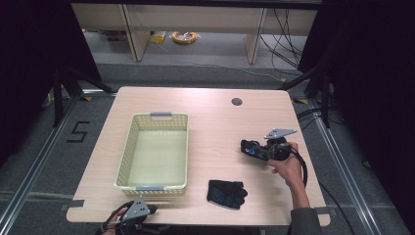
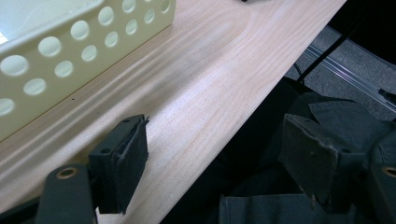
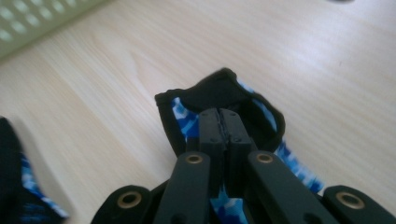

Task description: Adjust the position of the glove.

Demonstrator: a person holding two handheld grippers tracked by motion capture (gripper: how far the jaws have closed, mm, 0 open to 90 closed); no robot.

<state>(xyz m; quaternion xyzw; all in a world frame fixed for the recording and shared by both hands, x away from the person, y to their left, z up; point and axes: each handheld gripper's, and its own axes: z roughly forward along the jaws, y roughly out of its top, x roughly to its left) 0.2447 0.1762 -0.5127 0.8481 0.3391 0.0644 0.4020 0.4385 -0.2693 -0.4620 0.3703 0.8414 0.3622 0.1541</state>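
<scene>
— Between your right gripper's (image 3: 223, 122) jaws, what have you got?

— You have a black glove with a blue patterned lining (image 3: 219, 95) pinched there. Your jaws are pressed together on its fabric, and the cuff stands up just past the tips and folds around them. In the high view your right gripper (image 1: 247, 147) points toward the basket side, with that glove (image 1: 254, 149) at its tips, over the table (image 1: 215, 122).

— And the other glove?

— A second black glove (image 1: 226, 193) lies flat on the table, nearer to you than your right gripper and a little to its left, well apart from the tips. In the right gripper view its edge (image 3: 18, 186) shows low at the left.

— My left gripper?

— Your left gripper (image 2: 219, 163) has its jaws spread wide with nothing between them. It sits at the near table edge (image 1: 142, 211); one jaw is over the wood, the other past the edge. Just beyond it stands the cream basket (image 2: 70, 51), with its near wall (image 1: 149, 188) close to your tips. Both gloves lie off to your left gripper's right, the held one farther.
</scene>
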